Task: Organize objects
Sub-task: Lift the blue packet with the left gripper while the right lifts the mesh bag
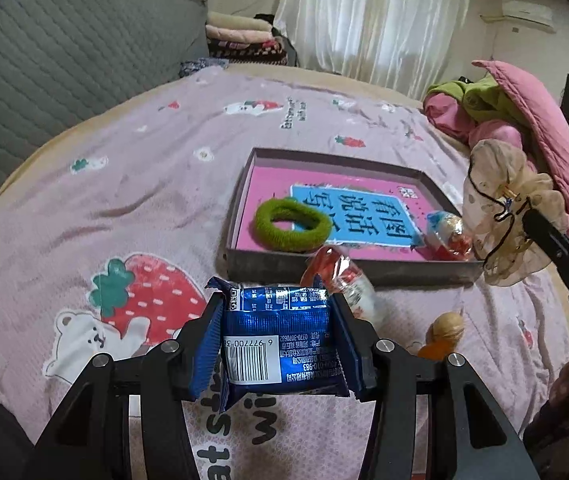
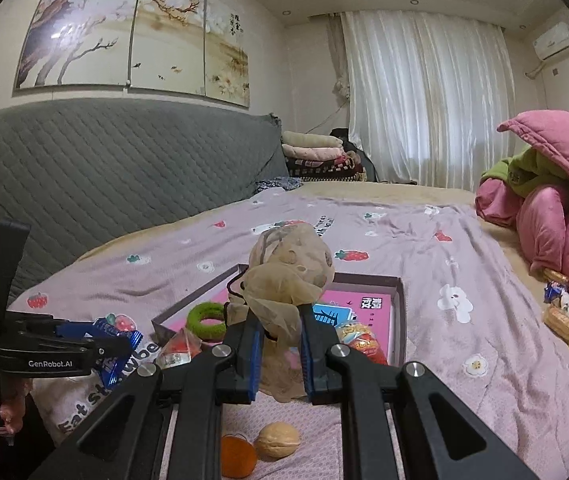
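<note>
Your left gripper [image 1: 276, 336] had its jaws clamped on a blue snack packet [image 1: 280, 336], barcode side up, held above the strawberry-print bedsheet [image 1: 132, 184] just short of the tray's near wall. Ahead of it sat the shallow dark tray [image 1: 348, 268] on the bed, lined with a pink-and-blue sheet, and inside it — toward the left — lay a green hair tie [image 1: 292, 226]. A clear-wrapped candy with red inside [image 1: 340, 276] leaned at the tray's near wall, just beyond the packet, and a second wrapped sweet [image 1: 450, 236] lay in the tray's near right corner. On the sheet to the right of your left gripper rested a walnut [image 1: 448, 326] touching a small orange fruit [image 1: 434, 350]. Farther right, your right gripper [image 2: 280, 344] had its jaws pinched on a beige sheer scrunchie [image 2: 288, 276], which hung in the air over the tray's near right side — its fabric bunched above the fingers and trailed down between them. At the far right of the bed a pink quilt [image 2: 556, 216] was heaped with something green tucked under it.
</note>
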